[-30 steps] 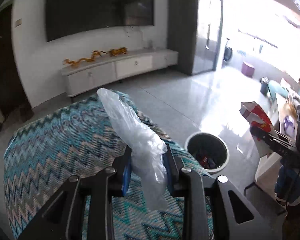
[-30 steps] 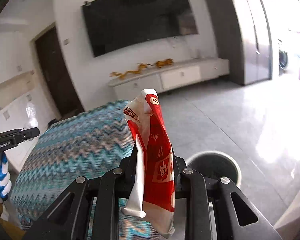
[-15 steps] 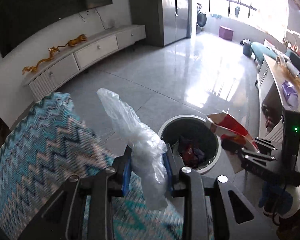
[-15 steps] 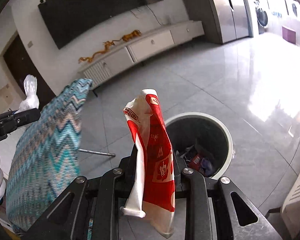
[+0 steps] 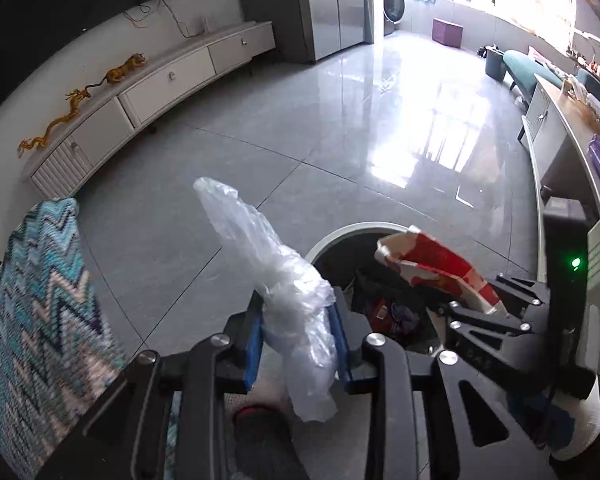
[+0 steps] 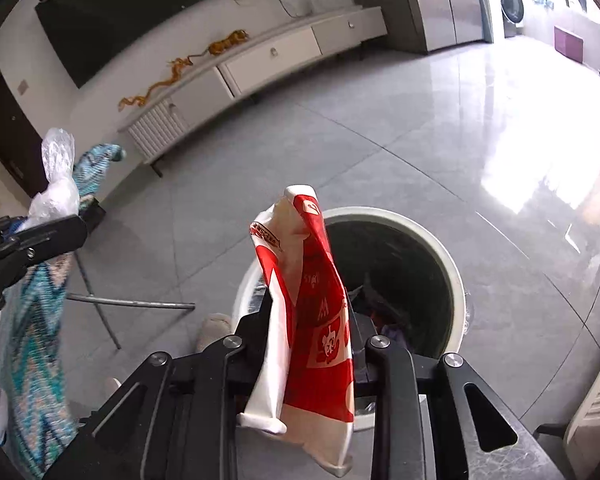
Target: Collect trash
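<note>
Two loads | left gripper (image 5: 298,332) pinches our clear plastic bag (image 5: 284,300) short of the bin (image 6: 440,256): may miss | right gripper (image 6: 308,336) jaws opening around red wrapper (image 6: 312,312): may snag.

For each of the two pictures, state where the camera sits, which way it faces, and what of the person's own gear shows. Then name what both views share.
Left wrist: on the left gripper, facing down at the clear plastic bag it holds; right gripper alongside.
Right wrist: on the right gripper, jaws opening around the red-and-white wrapper.
Shared: trash bin, zigzag cloth.
</note>
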Motion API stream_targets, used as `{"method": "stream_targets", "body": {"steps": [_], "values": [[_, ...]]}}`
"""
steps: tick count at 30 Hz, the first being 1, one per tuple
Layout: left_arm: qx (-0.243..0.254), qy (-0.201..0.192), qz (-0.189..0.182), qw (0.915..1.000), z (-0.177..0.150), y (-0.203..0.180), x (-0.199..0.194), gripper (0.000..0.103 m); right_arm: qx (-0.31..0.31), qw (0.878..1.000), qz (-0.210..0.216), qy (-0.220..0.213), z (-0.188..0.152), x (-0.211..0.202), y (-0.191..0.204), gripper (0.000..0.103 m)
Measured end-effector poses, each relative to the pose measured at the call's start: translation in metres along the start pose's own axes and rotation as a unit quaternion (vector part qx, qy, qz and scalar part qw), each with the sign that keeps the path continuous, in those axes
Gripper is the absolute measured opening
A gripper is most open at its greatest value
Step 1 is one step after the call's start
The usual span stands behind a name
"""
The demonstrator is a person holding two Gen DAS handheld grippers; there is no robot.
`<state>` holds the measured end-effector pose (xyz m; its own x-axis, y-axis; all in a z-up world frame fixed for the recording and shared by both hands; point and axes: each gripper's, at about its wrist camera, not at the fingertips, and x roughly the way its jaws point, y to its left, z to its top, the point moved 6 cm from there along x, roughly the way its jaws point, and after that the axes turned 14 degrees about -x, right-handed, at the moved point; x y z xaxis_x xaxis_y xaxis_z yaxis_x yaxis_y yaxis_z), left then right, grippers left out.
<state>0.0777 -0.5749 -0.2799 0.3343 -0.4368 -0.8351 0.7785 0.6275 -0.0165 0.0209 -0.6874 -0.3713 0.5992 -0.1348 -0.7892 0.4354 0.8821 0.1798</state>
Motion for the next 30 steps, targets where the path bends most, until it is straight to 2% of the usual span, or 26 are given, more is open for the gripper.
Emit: {"method": "stream_targets", "body": {"steps": [5,8,9,11,13,21,30], "values": [[0.003,0.013,-0.015,0.9998,0.007,-0.015,0.018,0.030,0.010,1.000,-0.014,0.013,-0.005,0.016,-0.010,0.031],[0.002,0.016,-0.027,0.9995,0.008,-0.023,0.021,0.035,0.020,0.999,-0.026,0.012,-0.007,0.018,-0.018,0.052],[0.003,0.017,-0.031,0.9994,0.008,-0.026,0.021,0.037,0.024,0.999,-0.029,0.012,-0.008,0.018,-0.021,0.053],[0.007,0.014,-0.037,0.9992,0.008,-0.030,0.019,0.052,0.027,0.999,-0.034,0.012,-0.010,0.016,-0.022,0.054],[0.009,0.007,-0.036,0.9993,0.010,-0.032,0.017,0.056,0.027,0.999,-0.038,0.013,-0.012,0.012,-0.023,0.055],[0.001,-0.005,-0.034,0.9994,0.010,-0.025,-0.006,0.056,0.036,0.998,-0.055,0.002,-0.016,-0.016,-0.020,0.056],[-0.026,-0.046,0.001,0.9986,0.001,0.018,-0.059,0.056,0.026,0.998,-0.062,-0.018,-0.015,-0.056,-0.001,0.059]]}}
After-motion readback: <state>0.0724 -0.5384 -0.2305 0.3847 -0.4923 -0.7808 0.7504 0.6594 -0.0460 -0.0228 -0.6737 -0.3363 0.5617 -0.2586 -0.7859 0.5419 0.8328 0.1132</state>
